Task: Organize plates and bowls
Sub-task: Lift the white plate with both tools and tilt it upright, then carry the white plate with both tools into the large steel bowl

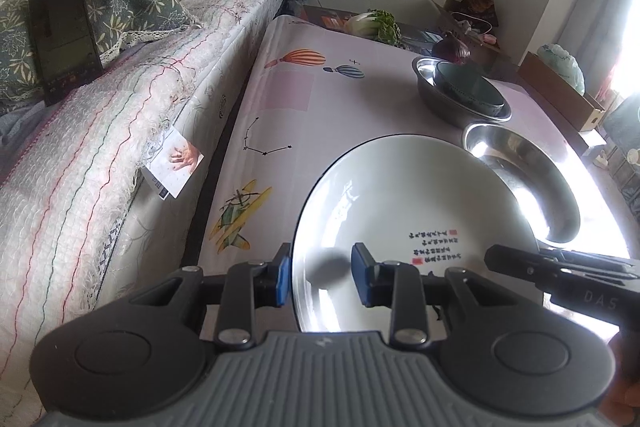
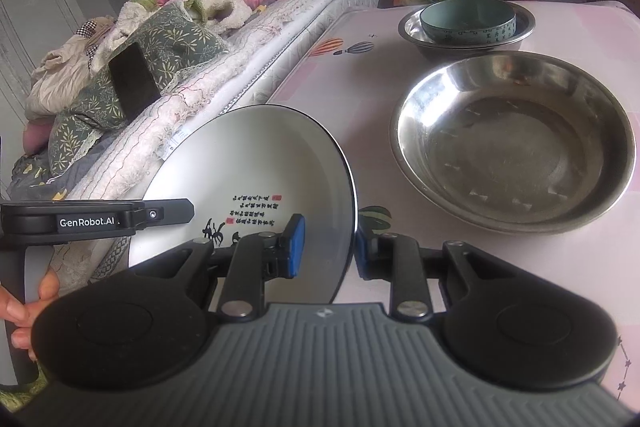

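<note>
Beside the bed, the table under its pink printed cloth carried everything else. Largest on it was the wide steel basin, lying flat just right of the white plate and apart from it in the right wrist view. Beyond the basin sat a smaller steel bowl with a teal bowl nested inside. The plate, black-rimmed with printed script, hung tilted above the table, nearer the bed than the basin. The left gripper straddled its left rim and the right gripper its right rim; both stood part-open around the edge, and I cannot tell whether the pads pressed it.
</note>
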